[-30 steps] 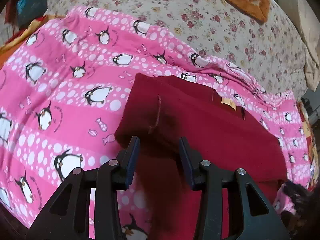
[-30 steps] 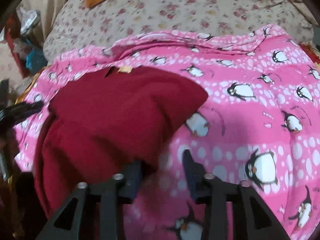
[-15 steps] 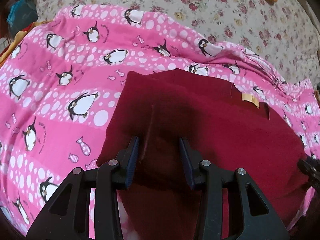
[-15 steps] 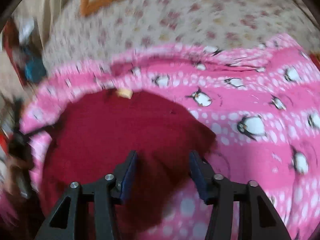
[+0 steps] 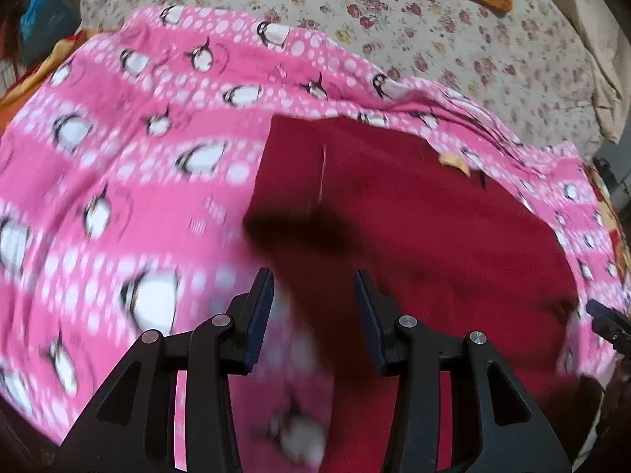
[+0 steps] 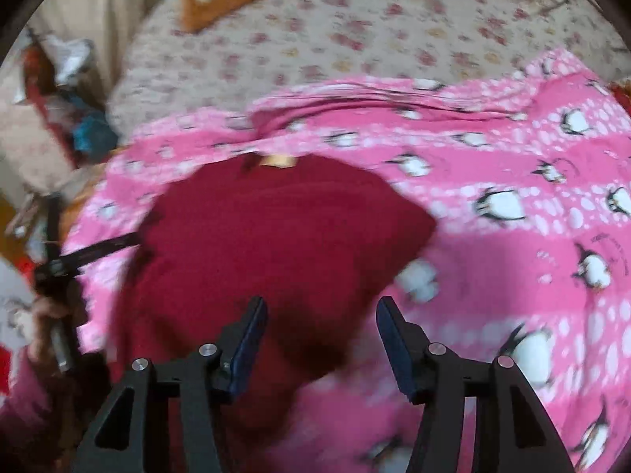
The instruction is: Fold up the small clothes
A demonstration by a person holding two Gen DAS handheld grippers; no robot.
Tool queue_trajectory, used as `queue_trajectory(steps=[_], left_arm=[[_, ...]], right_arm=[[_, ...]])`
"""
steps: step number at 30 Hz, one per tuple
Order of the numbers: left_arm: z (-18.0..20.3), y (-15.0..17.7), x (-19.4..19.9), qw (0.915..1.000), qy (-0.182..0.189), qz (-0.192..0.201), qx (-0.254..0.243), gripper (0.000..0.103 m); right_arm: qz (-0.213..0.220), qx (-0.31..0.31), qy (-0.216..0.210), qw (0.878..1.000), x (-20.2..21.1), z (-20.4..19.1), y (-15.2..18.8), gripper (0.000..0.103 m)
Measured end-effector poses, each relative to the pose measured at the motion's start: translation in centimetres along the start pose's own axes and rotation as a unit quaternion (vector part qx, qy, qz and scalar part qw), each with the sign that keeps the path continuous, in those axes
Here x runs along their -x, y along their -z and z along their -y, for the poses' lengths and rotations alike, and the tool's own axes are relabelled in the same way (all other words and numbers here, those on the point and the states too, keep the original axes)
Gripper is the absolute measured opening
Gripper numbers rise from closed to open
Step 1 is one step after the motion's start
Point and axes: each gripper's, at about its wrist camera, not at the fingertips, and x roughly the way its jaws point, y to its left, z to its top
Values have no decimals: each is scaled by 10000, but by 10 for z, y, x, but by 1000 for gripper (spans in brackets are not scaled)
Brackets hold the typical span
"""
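Both fingers (image 5: 314, 315) (image 6: 321, 339) gape empty, the right's just widened, over a soft maroon garment (image 6: 276, 244) on the bed's pink penguin blanket (image 5: 130, 181).

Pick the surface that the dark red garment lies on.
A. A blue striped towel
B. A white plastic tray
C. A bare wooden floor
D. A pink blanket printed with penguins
D: the dark red garment rests on the pink penguin blanket, which shows around its edges in both wrist views.
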Motion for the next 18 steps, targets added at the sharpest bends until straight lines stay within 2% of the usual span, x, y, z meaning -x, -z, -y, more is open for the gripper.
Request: queue_trajectory(steps=[2,4,8,11,15,18], left_arm=[[-2,21,14,9999,123,-72,35,42],[-4,44,25,9994,287,-153,101,42],[3,76,32,9984,455,-322,128,46],[7,95,34,9969,649,-414,189,46],[1,110,42,9971,587,-377,298,46],[-10,118,51,9970,563,-370,378,46]], right_arm=[[-24,268,-131,9996,7,-20,13,64],[-74,426,-266,9987,10,-35,26,64],[-438,714,-550,9950,8,-59,54,65],[-590,712,-710,9932,3,-74,74,66],[-855,1192,-1407,9791,-8,-114,92,66],[-1189,1518,-2078,9590,-28,-150,100,66]])
